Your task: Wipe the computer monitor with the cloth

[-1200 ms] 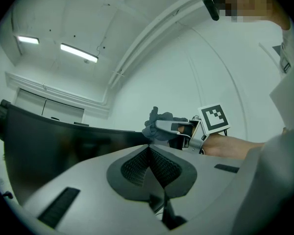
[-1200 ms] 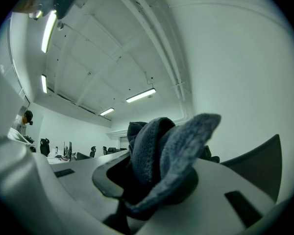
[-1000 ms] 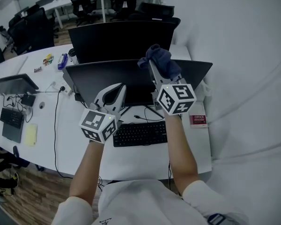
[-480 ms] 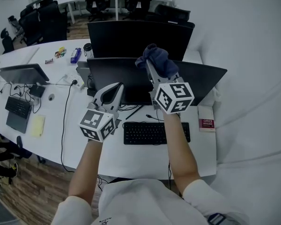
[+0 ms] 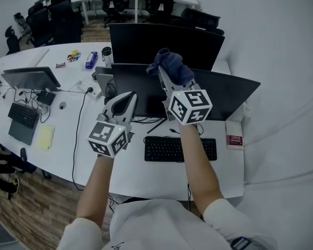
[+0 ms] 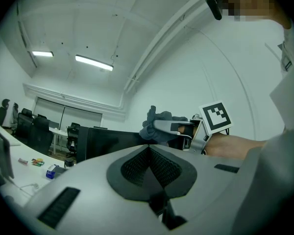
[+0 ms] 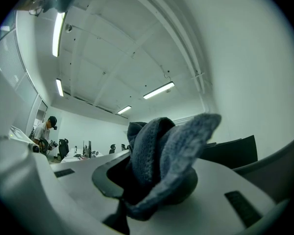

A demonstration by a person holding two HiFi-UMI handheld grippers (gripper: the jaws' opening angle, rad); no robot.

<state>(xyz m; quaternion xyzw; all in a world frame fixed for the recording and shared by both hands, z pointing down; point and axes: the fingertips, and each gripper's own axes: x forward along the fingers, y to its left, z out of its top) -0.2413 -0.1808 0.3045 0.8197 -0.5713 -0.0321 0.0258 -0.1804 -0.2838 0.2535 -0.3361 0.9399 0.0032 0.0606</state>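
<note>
A dark blue cloth is bunched in my right gripper, which is shut on it and held up in front of the top edge of the near black monitor. In the right gripper view the cloth fills the space between the jaws. A second black monitor stands just behind the first. My left gripper is raised beside the right one, left of the cloth, shut with nothing in it; its pads meet. The left gripper view also shows the cloth in the right gripper.
A black keyboard lies on the white desk below the monitors, with a red and white box to its right. At the left are a laptop, another keyboard, a yellow pad and cables. Office chairs stand beyond.
The head view has shifted, so the monitors, keyboard and box sit further right and lower. Both grippers stay raised much as before, the right still holding the cloth.
</note>
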